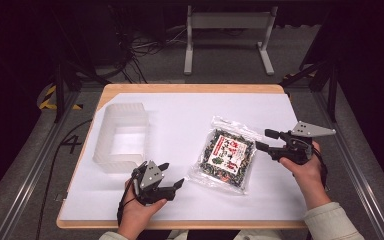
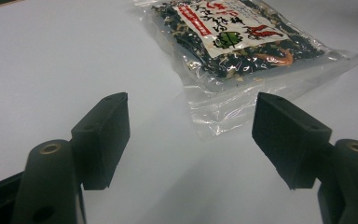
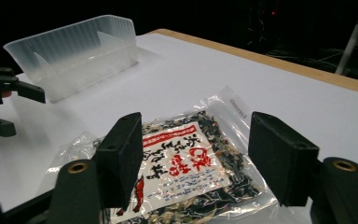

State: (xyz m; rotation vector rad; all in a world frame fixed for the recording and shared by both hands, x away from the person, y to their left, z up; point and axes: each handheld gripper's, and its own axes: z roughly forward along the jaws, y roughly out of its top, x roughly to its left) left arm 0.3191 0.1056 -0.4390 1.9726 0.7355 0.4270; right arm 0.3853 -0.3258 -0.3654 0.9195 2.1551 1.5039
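A clear bag of dark dried food with a red and white label lies flat on the white table top, right of centre. My left gripper rests low near the front edge, just left of the bag, pointing at it. Its jaws are open and empty, with the bag's sealed corner a short way ahead. My right gripper is held at the bag's right edge, pointing left. Its jaws stand open above the bag, with nothing between the pads.
A translucent plastic container stands open-topped at the table's left, behind the left hand; it appears again in the right gripper view. The table's wooden edge runs along the back. Cables and a white frame lie on the floor beyond.
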